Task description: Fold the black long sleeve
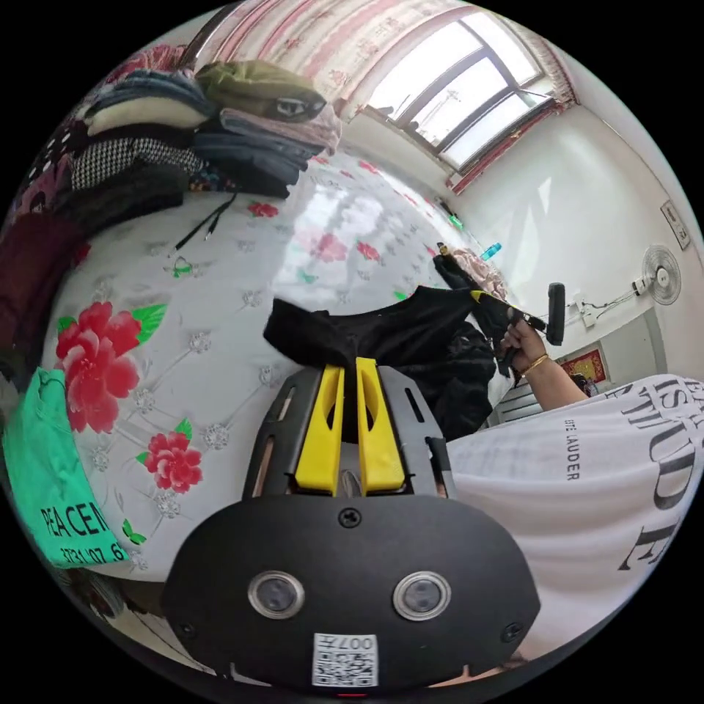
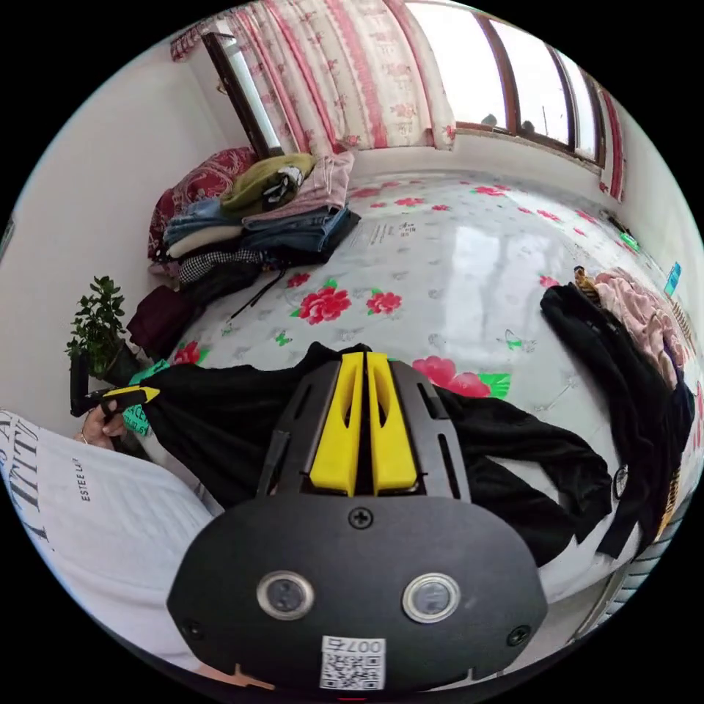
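Note:
The black long sleeve (image 1: 411, 330) hangs stretched over the bed's near edge between my two grippers. In the left gripper view, my left gripper (image 1: 350, 361) is shut on one end of its upper edge. Farther off, the right gripper (image 1: 478, 296), held in a person's hand (image 1: 524, 341), holds the other end. In the right gripper view, my right gripper (image 2: 365, 356) is shut on the black long sleeve (image 2: 213, 418), and one of its sleeves (image 2: 535, 447) trails across the sheet. The left gripper (image 2: 150, 394) pinches the far corner.
The bed carries a white sheet with red flowers (image 2: 469, 242). A stack of folded clothes (image 2: 257, 213) sits at its head. A green T-shirt (image 1: 51, 469) lies near the left gripper. Dark and pink garments (image 2: 631, 352) are heaped at the bed's right edge. A potted plant (image 2: 99, 323) stands by the wall.

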Tool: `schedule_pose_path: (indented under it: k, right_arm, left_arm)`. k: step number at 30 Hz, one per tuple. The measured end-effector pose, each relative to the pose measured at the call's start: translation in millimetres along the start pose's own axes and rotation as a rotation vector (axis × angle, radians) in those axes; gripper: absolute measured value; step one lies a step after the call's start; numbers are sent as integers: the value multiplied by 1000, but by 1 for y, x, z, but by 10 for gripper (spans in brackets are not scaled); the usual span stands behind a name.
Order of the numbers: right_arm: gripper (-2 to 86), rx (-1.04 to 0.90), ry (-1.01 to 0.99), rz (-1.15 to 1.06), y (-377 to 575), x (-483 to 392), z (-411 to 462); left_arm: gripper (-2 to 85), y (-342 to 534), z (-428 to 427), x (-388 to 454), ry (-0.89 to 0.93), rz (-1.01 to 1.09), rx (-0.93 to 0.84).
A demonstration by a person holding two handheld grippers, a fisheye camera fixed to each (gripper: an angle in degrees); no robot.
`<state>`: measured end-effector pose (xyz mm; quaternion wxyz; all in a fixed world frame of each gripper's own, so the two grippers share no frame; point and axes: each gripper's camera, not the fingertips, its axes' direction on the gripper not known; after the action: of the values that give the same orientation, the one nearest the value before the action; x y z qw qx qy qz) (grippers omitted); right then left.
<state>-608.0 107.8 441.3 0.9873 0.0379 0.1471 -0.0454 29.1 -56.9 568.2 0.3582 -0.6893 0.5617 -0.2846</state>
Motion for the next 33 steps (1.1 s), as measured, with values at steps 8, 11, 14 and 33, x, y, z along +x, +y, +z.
schedule_pose_path:
  k: [8,11,14,33]
  right_arm:
    - [-3,642,13,-4,27,-11,-372]
    - [-3,765,85,-32,64,-34,-468]
    - [-3,867,120,-60,100,-53,-544]
    - [15,810,182,-200,-168,-12,-503]
  left_arm:
    - [-7,22,-139,81,-12,221,384]
    - [-8,49,-202,111,-1,316,555]
    - [-9,76,-243,141,-90,390,637]
    - [60,-150,-189,57,-402,26,546]
